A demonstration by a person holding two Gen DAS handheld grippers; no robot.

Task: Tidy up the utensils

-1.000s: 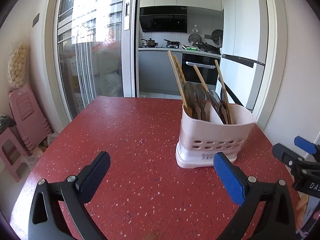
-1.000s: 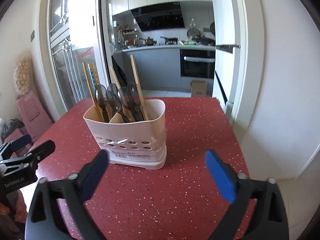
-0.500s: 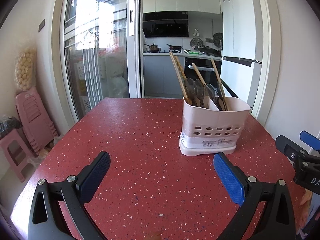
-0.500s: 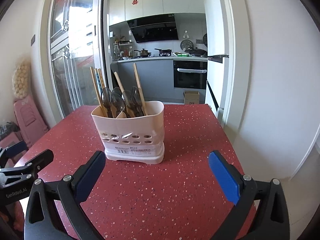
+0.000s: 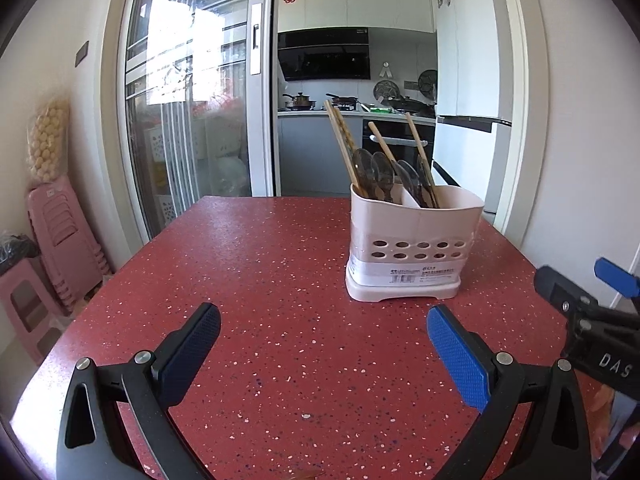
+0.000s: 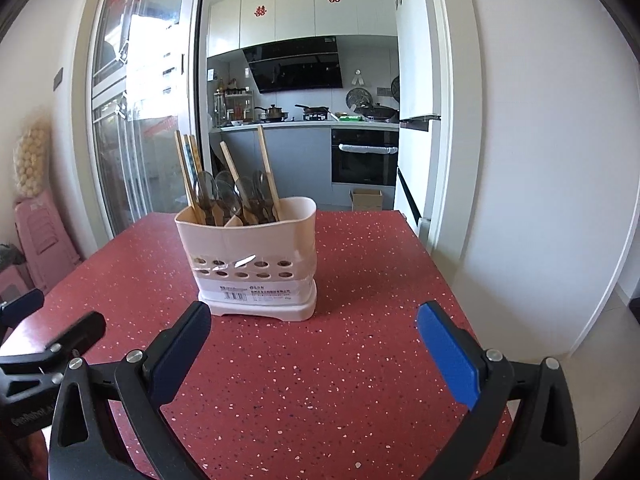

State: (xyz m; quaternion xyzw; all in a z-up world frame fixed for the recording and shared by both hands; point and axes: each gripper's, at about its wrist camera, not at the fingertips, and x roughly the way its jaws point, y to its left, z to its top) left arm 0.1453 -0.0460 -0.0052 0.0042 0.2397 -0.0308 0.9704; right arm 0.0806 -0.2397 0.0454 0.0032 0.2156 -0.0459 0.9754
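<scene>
A pale pink utensil holder (image 5: 414, 248) is seen standing upright on a red speckled table (image 5: 280, 280), toward the far right part of the tabletop in the left wrist view and nearer the middle in the right wrist view. Two rows of round holes are cut into its front wall, and a printed label is stuck across the base below them. The holder is split by an inner divider into compartments. Wooden chopsticks (image 5: 340, 140) are leaned in the left compartment, their tips raised well above the rim, and further wooden sticks (image 6: 266, 168) are tilted in from the right side. Several dark spoons (image 5: 374, 172) are stood bowl-up among them, packed close together; which compartment each spoon sits in cannot be told. The left gripper (image 5: 320, 332) is held low over the near part of the table with its fingers spread wide apart and nothing between them. The right gripper (image 6: 312, 332) is likewise held with its fingers wide apart and empty, the holder being framed just beyond its left finger (image 6: 180, 344). Neither gripper is touching the holder. A stack of pink plastic stools (image 5: 60, 232) is set against the wall at the left, and a kitchen with a dark range hood (image 6: 300, 64) is seen through the open sliding door (image 5: 192, 100) behind the table.
</scene>
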